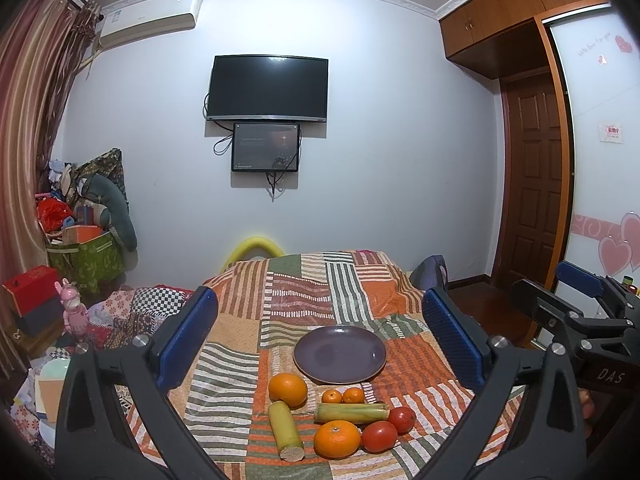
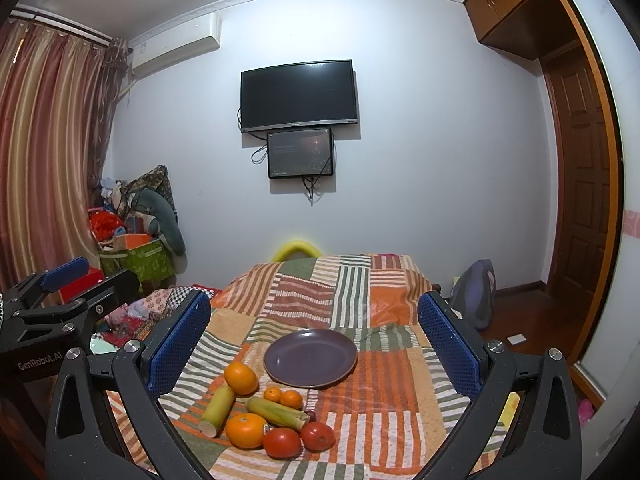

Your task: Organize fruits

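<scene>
Fruits: oranges (image 1: 288,389), red tomatoes (image 1: 379,436) clustered lower centre below empty purple plate (image 1: 340,354) | your left gripper (image 1: 320,340) gapes wide, holding nothing | right gripper (image 2: 314,340) likewise

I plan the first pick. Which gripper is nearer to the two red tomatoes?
Left, judged loosely. The tomatoes lie right of centre between the left gripper fingers; for the right gripper they lie near centre, similarly far.

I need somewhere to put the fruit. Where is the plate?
The plate sits empty on the striped cloth, mid-frame in both views, just beyond the big orange and two small oranges.
</scene>
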`<state>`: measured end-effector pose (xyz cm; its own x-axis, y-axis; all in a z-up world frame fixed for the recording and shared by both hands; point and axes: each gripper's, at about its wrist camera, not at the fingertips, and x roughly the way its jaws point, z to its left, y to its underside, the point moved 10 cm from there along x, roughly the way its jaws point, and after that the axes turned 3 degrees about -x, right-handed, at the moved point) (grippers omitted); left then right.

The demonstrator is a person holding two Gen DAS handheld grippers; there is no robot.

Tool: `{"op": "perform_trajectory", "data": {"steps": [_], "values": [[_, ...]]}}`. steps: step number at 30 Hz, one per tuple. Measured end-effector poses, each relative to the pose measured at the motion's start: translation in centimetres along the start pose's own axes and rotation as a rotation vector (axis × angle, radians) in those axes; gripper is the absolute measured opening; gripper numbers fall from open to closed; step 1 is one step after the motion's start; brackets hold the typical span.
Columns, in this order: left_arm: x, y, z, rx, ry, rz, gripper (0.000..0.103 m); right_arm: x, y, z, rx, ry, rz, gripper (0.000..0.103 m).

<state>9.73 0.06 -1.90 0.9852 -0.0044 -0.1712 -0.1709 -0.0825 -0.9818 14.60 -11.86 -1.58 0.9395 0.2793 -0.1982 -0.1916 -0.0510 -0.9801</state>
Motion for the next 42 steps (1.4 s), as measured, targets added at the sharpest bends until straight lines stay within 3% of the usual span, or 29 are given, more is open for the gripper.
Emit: {"op": "perform_trajectory", "data": {"steps": [21, 29, 33, 35, 42], "values": [[0.0, 0.0, 0.1, -0.003, 0.001, 0.004, 0.103, -0.2, 0.1, 0.1, -0.002, -0.005, -0.003, 0.103], [1.6, 1.1, 0.4, -0.005, 0.009, 0.051, 0.103, 0.5, 0.8, 0.3, -0.014, -0.032, 0.021, 0.103], [3.0, 2.3, 0.8, 0.0, 0.005, 0.105, 0.086, 1.5, 1.6, -0.1, -0.019, -0.036, 0.046, 0.103], [3.8, 3.1, 1.1, -0.001, 0.006, 0.138, 0.084, 2.3, 2.3, -0.4, -0.022, -0.042, 0.071, 0.103], [7.0, 7.0, 2.6, 0.005, -0.009, 0.279, 0.068, 5.1, 5.7, -1.0, -0.017, -0.099, 0.202, 0.076]]}}
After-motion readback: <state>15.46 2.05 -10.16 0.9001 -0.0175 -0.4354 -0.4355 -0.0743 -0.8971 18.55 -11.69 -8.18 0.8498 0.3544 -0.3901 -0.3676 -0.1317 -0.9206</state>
